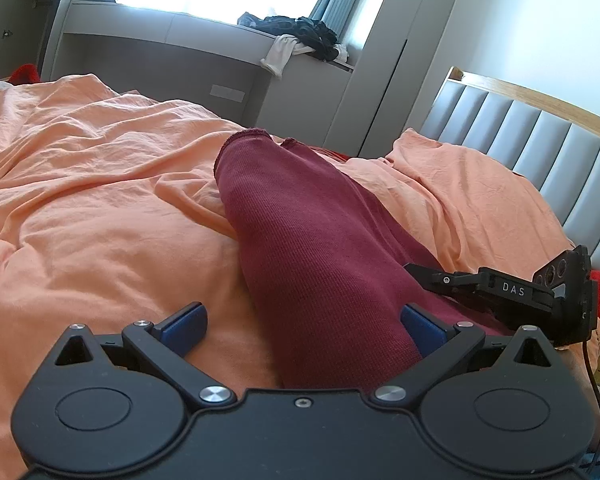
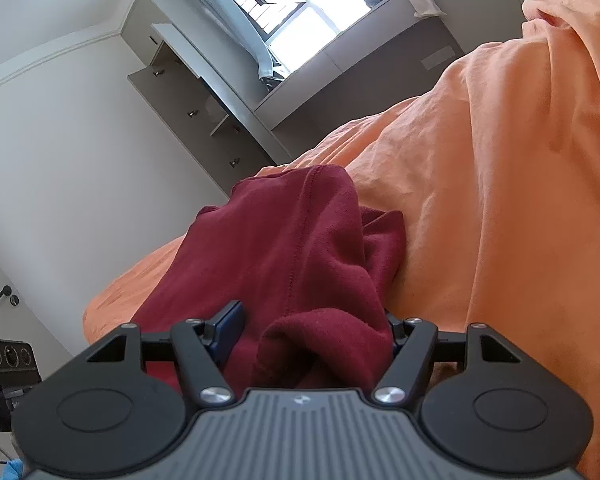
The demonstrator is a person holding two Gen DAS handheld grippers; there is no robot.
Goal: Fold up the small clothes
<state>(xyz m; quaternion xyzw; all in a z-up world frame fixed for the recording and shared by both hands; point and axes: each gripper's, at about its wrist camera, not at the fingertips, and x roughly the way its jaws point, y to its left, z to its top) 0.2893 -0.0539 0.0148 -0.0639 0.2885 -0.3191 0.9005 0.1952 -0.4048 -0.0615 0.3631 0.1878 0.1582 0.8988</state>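
A dark red knit garment point(image 1: 300, 240) lies on an orange bedsheet point(image 1: 92, 208), stretched away from me with its hem end far. My left gripper point(image 1: 304, 328) is open, its blue pads point(image 1: 184, 322) on either side of the garment's near end. The right gripper's body point(image 1: 512, 292) shows at the right, beside the cloth. In the right wrist view the red garment point(image 2: 284, 248) is bunched between my right gripper's point(image 2: 312, 328) open jaws. One blue pad point(image 2: 230, 326) shows; the other is hidden by cloth.
A padded grey headboard point(image 1: 540, 152) with a wooden rim stands at the right. A grey window bench point(image 1: 204, 40) behind the bed carries a pile of dark and white clothes point(image 1: 300, 36). A wardrobe with a door handle point(image 2: 2, 296) is at the left in the right wrist view.
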